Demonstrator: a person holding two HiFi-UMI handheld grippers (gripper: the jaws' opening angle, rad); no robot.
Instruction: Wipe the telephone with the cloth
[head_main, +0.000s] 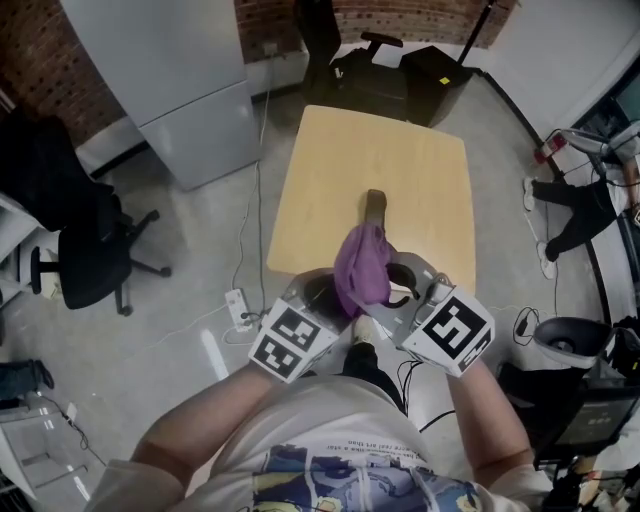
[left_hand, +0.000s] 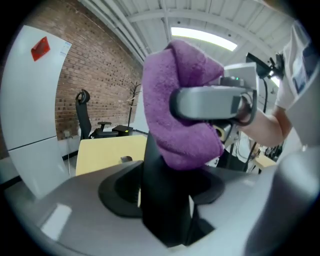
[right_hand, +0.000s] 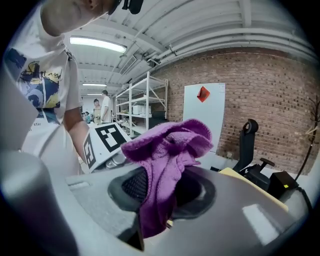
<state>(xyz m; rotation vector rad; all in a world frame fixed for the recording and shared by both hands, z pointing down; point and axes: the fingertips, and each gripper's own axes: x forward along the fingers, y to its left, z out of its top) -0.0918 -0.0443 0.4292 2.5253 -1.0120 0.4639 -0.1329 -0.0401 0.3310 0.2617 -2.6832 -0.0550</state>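
Observation:
In the left gripper view a black telephone handset (left_hand: 162, 195) stands upright between the jaws of my left gripper (left_hand: 165, 220), which is shut on it. A purple cloth (left_hand: 180, 115) is wrapped over the handset's upper part. My right gripper (right_hand: 152, 225) is shut on that cloth (right_hand: 165, 165), and its grey body (left_hand: 215, 102) presses against the cloth from the right. In the head view both grippers, left (head_main: 322, 292) and right (head_main: 402, 285), meet at the cloth (head_main: 362, 268) over the table's near edge. The handset is hidden there.
The light wooden table (head_main: 400, 160) holds one small dark thing (head_main: 375, 205) just beyond the cloth; whether it belongs to the telephone I cannot tell. A grey cabinet (head_main: 190, 90) and black office chairs (head_main: 85, 255) stand around on the floor, with cables and a power strip (head_main: 238, 305).

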